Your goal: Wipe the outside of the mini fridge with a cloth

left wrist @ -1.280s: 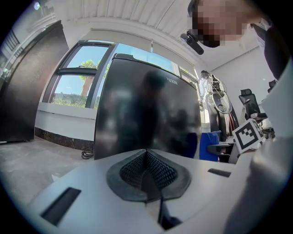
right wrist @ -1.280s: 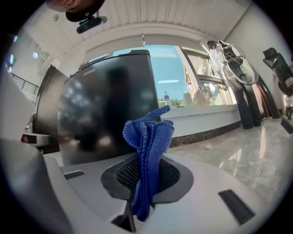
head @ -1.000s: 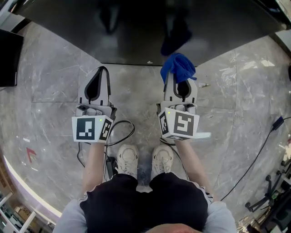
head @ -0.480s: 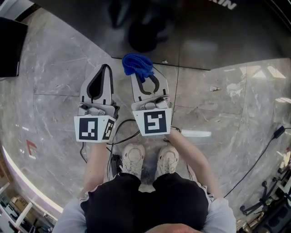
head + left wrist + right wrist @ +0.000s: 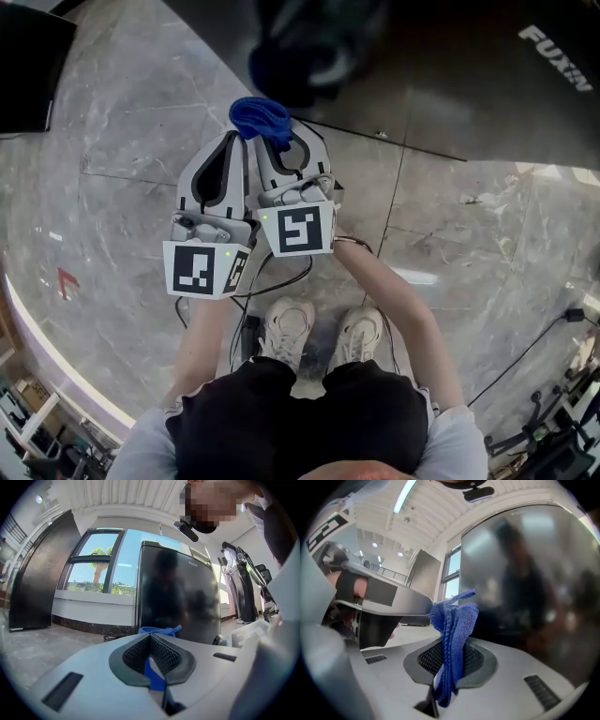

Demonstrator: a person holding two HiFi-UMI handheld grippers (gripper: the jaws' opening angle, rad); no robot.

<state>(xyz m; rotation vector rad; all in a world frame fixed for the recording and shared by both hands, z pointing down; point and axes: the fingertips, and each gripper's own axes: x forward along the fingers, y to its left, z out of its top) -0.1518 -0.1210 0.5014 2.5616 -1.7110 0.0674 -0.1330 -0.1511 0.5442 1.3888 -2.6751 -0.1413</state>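
Observation:
The black mini fridge (image 5: 422,75) stands across the top of the head view, and its glossy front fills the right gripper view (image 5: 534,583). My right gripper (image 5: 279,141) is shut on a bunched blue cloth (image 5: 261,117), which stands up between the jaws (image 5: 452,630) close to the fridge's left corner. Whether the cloth touches the fridge I cannot tell. My left gripper (image 5: 228,142) lies right beside the right one, shut with nothing in it. In the left gripper view the fridge (image 5: 178,597) rises ahead, with the cloth (image 5: 159,630) just past the gripper (image 5: 150,636).
A tall dark cabinet (image 5: 42,573) stands left of the fridge, seen as a black panel (image 5: 23,66) in the head view. Cables (image 5: 281,277) trail on the marble floor by the person's shoes (image 5: 286,328). Another cable (image 5: 534,347) runs at the right.
My right gripper has carried the cloth leftward along the fridge's front, from well right of the left gripper to right against it. The left gripper has hardly moved.

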